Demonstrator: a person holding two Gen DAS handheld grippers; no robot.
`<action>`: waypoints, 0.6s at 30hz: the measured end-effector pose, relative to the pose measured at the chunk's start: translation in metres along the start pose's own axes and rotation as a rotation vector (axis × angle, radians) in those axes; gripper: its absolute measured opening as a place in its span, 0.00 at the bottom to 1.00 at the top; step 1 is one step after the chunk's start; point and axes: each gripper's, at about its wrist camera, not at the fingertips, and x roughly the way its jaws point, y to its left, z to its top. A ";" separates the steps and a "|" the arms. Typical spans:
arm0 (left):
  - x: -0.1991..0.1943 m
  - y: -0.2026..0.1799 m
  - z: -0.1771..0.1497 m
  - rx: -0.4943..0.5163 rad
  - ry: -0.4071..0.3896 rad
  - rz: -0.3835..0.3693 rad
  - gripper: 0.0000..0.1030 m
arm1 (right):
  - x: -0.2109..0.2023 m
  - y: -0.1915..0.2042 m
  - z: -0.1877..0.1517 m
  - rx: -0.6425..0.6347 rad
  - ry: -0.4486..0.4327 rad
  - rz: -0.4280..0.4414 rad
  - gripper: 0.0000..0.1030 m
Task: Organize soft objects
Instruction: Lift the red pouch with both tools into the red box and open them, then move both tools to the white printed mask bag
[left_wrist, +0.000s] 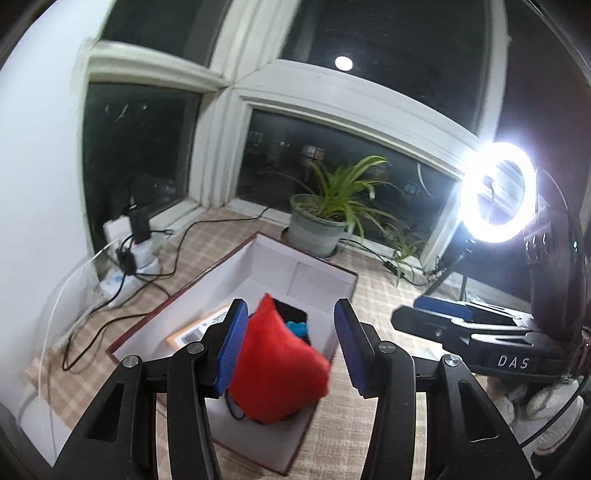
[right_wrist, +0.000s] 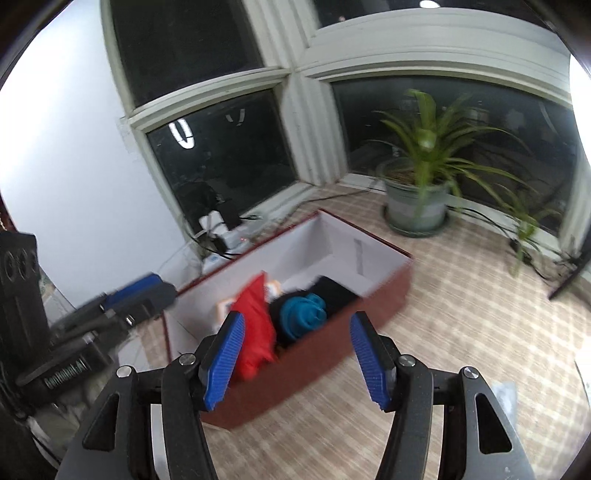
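Note:
A red soft cloth (left_wrist: 277, 365) lies between the open jaws of my left gripper (left_wrist: 291, 350), over the near end of a dark red box (left_wrist: 192, 291) with a white inside. It touches the left pad; whether it rests in the box I cannot tell. A blue soft item (left_wrist: 297, 326) and a black one (left_wrist: 291, 312) lie behind it. In the right wrist view the red cloth (right_wrist: 255, 325), the blue item (right_wrist: 303, 314) and the black item (right_wrist: 336, 291) sit inside the box (right_wrist: 325, 354). My right gripper (right_wrist: 297, 358) is open and empty above the box's near wall.
A potted plant (left_wrist: 321, 221) stands behind the box by the window. A power strip with cables (left_wrist: 129, 258) lies at the left. A bright ring light (left_wrist: 498, 195) stands at the right. The right gripper (left_wrist: 480, 332) shows in the left wrist view. An orange-edged label (left_wrist: 199, 332) lies in the box.

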 end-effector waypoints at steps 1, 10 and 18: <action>0.000 -0.004 -0.001 0.010 -0.001 -0.005 0.46 | -0.005 -0.006 -0.005 0.011 -0.003 -0.013 0.54; 0.008 -0.040 -0.007 0.051 0.017 -0.051 0.47 | -0.065 -0.081 -0.051 0.147 -0.041 -0.194 0.54; 0.019 -0.075 -0.012 0.071 0.042 -0.105 0.54 | -0.121 -0.136 -0.092 0.227 -0.074 -0.357 0.54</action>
